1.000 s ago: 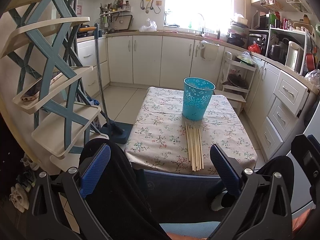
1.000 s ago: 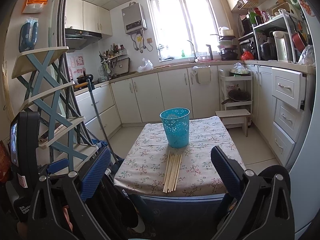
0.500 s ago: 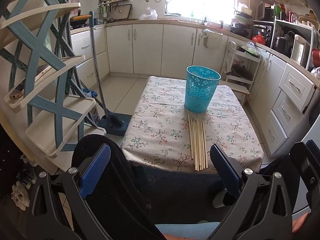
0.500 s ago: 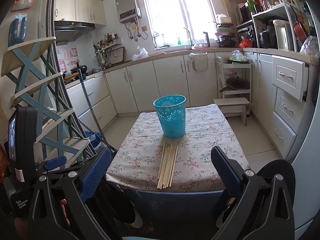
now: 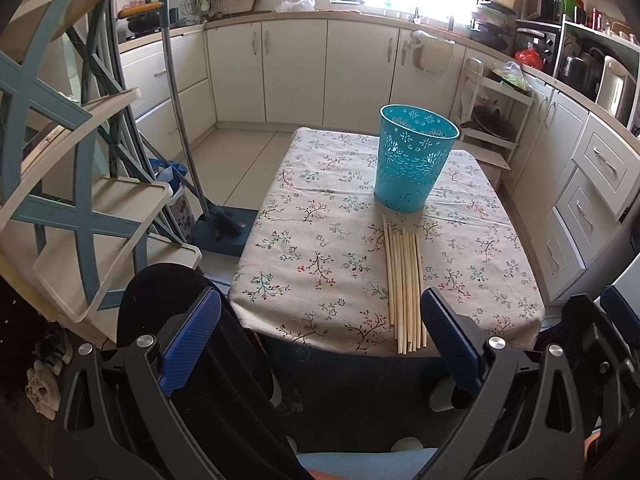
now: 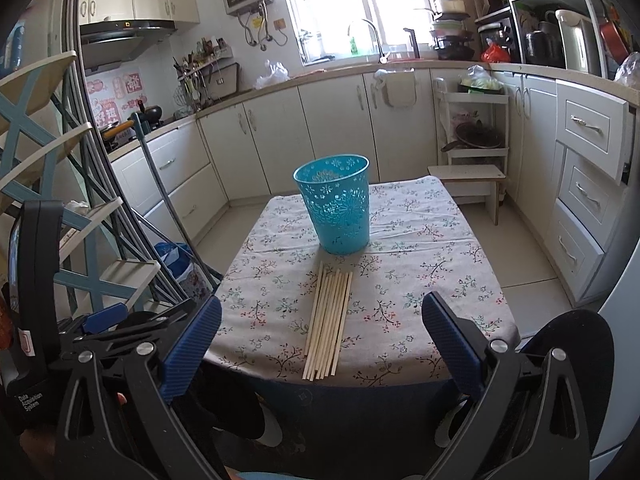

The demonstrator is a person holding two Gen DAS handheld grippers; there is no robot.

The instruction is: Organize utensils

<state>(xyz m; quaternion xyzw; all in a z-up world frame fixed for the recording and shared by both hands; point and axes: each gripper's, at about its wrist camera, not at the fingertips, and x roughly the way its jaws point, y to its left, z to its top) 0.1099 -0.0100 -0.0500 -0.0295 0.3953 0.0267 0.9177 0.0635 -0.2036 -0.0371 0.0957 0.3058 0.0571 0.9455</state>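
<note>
Several wooden chopsticks (image 5: 403, 286) lie side by side on a small table with a floral cloth (image 5: 320, 248), reaching its near edge. A teal openwork basket (image 5: 414, 163) stands upright just behind them. My left gripper (image 5: 320, 332) is open and empty, held before the table's near edge, left of the chopsticks. In the right wrist view the chopsticks (image 6: 329, 323) and the basket (image 6: 335, 208) sit mid-table on the cloth (image 6: 420, 280). My right gripper (image 6: 322, 336) is open and empty, in front of the near chopstick ends.
A blue and cream shelf rack (image 5: 80, 208) stands at the left. A mop (image 5: 188, 152) leans beside it on the floor. White cabinets (image 5: 296, 68) line the back, drawers (image 6: 588, 184) the right. A low stool (image 6: 468, 184) stands behind the table.
Both grippers have moved closer to the table, and the left one has tilted downward. The chopsticks and basket have not moved. Both grippers stay open.
</note>
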